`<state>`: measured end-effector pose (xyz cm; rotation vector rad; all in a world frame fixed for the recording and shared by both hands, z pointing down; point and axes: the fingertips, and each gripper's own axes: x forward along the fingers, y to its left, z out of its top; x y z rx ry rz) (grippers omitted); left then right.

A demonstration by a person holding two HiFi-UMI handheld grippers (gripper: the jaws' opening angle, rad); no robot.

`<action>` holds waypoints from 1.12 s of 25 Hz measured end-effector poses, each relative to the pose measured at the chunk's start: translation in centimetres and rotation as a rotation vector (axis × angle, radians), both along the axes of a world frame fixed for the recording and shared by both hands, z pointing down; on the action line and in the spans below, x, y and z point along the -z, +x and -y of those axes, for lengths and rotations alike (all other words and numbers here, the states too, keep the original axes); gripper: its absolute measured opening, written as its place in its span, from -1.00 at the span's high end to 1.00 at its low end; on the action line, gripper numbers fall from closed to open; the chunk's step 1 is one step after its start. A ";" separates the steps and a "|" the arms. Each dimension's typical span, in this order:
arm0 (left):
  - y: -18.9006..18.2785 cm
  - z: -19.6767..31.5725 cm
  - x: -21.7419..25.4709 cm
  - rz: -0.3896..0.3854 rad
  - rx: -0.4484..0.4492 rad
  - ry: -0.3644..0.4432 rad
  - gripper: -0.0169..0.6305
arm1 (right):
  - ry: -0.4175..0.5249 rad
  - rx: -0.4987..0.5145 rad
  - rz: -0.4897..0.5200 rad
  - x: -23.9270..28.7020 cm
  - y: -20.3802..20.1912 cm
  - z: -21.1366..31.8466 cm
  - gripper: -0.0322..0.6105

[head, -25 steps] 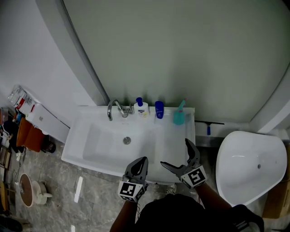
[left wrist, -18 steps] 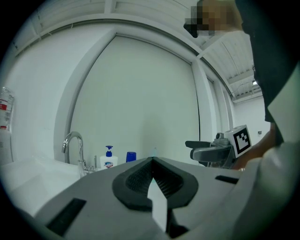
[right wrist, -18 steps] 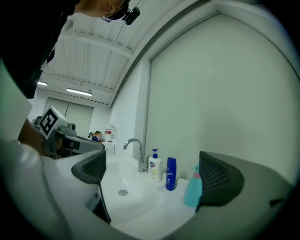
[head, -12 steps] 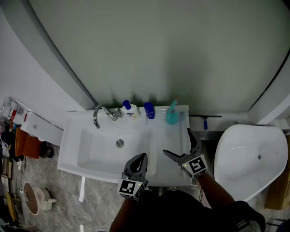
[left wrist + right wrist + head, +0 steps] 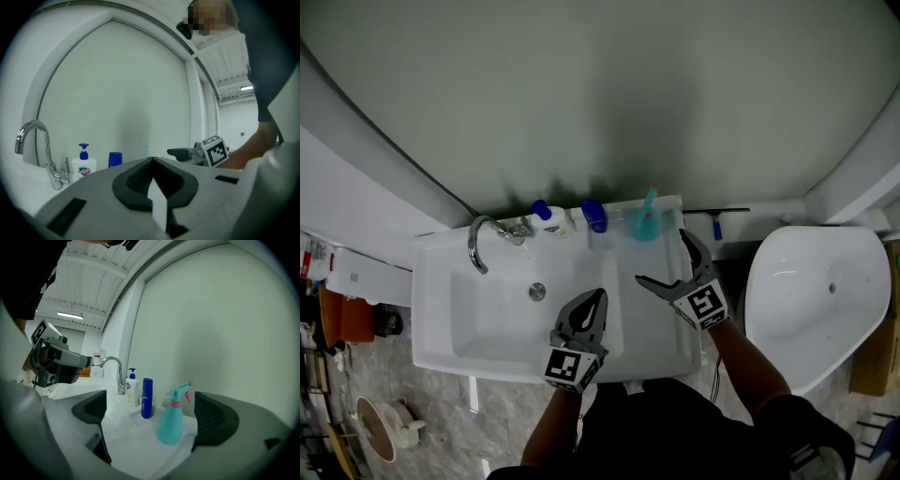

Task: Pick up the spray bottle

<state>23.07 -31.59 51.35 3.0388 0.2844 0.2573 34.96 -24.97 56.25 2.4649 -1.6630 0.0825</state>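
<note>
Teal spray bottle (image 5: pixel 172 420) is standing untouched at back-right of sink (image 5: pixel 427 309); right gripper (image 5: pixel 664 258), jaws spread wide, is closing in vs. a sec ago; left gripper (image 5: pixel 592 302), jaws pressed together & empty, is idling.

I see a plain pale green wall (image 5: pixel 609 94) filling the top of the head view. On the left a grey strip (image 5: pixel 384 141) edges it, running down at a slant, and beyond that is a white wall (image 5: pixel 347 206). A white sink (image 5: pixel 431 309) with a chrome tap (image 5: pixel 475 246) stands against the green wall. To its right sits a white bowl (image 5: pixel 806 300) with a small hole; I cannot tell what fixture it is. The floor (image 5: pixel 422 431) is grey marbled stone. A brown box (image 5: pixel 874 347) shows at the far right edge. In the right gripper view, a white ribbed ceiling (image 5: pixel 89 282) carries a lit strip lamp (image 5: pixel 70 315).
</note>
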 end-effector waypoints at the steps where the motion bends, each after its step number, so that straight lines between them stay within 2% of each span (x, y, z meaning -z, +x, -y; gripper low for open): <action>1: 0.3 0.3 -0.2 0.007 -0.010 0.006 0.96 | -0.010 -0.001 0.003 -0.3 0.6 0.3 -0.91; 5: 0.8 1.9 -1.4 0.066 -0.018 0.012 0.96 | -0.025 -0.024 0.025 -1.3 3.2 1.3 -0.74; 8: 1.2 2.7 -1.5 0.033 -0.016 -0.014 0.96 | -0.046 -0.037 0.053 -2.3 5.0 2.2 -0.72; 12: 1.5 3.5 -2.1 0.044 -0.011 -0.028 0.96 | -0.074 -0.032 0.100 -3.7 7.0 3.2 -0.47; 17: 1.7 4.4 -3.0 0.057 -0.006 -0.022 0.96 | -0.095 -0.031 0.101 -4.6 8.7 3.9 -0.14; 28: 2.5 5.0 -3.0 0.045 -0.010 -0.047 0.96 | -0.127 -0.006 0.097 -5.3 10.1 5.1 0.21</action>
